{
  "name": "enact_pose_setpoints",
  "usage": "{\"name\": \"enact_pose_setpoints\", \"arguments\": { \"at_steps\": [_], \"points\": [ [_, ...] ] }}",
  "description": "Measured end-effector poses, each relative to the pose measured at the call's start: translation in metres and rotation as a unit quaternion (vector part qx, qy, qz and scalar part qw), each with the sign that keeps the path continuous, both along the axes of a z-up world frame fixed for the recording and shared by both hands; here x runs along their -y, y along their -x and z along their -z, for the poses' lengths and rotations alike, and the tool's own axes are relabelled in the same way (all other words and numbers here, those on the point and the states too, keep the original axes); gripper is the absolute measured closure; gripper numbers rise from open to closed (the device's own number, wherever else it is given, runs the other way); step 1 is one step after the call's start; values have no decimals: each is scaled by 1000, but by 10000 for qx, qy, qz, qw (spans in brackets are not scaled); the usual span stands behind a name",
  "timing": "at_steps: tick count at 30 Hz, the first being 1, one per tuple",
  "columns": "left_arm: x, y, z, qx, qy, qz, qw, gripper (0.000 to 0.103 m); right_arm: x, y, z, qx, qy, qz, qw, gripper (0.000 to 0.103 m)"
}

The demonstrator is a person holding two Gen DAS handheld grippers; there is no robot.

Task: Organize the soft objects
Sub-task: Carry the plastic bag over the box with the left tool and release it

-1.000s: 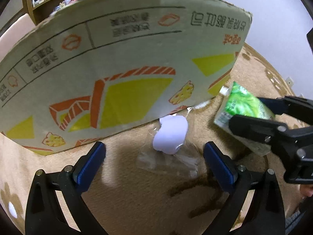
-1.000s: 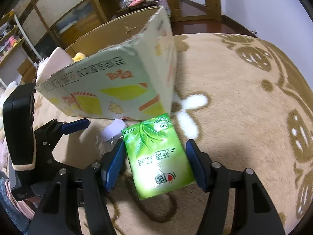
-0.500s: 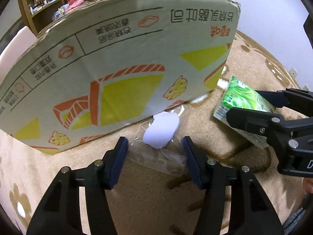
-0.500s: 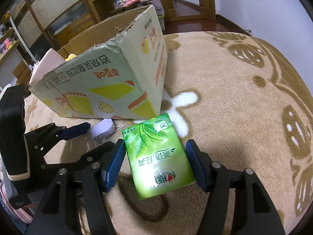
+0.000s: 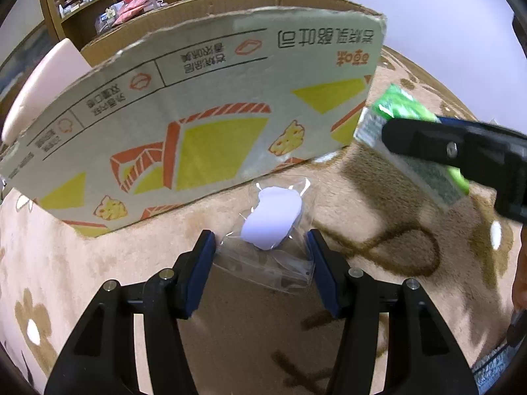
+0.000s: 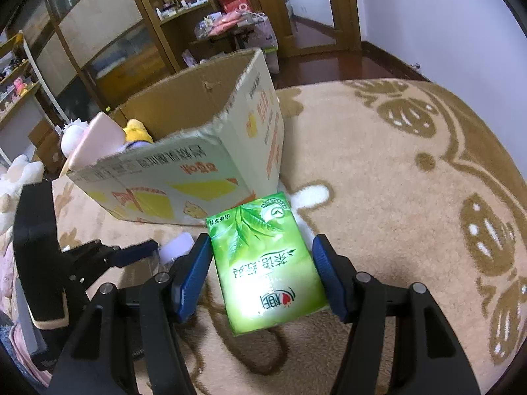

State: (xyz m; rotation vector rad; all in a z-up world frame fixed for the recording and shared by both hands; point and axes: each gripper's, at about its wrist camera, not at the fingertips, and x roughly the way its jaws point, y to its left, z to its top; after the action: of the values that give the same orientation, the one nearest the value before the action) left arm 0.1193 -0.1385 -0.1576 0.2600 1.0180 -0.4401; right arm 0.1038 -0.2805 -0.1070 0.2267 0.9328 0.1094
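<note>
Left wrist view: left gripper (image 5: pixel 260 256), jaws just closed, clamps the clear bag (image 5: pixel 268 247); box (image 5: pixel 197 125) stands just beyond.

A beige patterned carpet (image 6: pixel 395 171) lies before wooden shelving (image 6: pixel 138 33) and a doorway (image 6: pixel 316 6).

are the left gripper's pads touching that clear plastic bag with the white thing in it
Touching. In the left wrist view, both blue pads of the left gripper press the edges of the clear bag, which crumples between them.
</note>
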Motion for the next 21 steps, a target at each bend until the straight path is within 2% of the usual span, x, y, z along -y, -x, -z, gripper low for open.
{"name": "enact_pose_setpoints", "arguments": {
  "at_steps": [5,14,17,21],
  "points": [
    [-3,12,-8,290,-73,-83,9995,47,-4,5,-14,196,13,-47,9998,37],
    [-26,46,-53,992,0,-488,9939,47,-11,20,-43,595,92,-130,9981,37],
    [-33,58,-78,1513,36,-729,9858,47,-13,27,-58,841,166,-156,9962,37],
    [-47,58,-106,1990,176,-998,9747,47,-14,34,-73,1140,140,-101,9933,37]
  ]
}}
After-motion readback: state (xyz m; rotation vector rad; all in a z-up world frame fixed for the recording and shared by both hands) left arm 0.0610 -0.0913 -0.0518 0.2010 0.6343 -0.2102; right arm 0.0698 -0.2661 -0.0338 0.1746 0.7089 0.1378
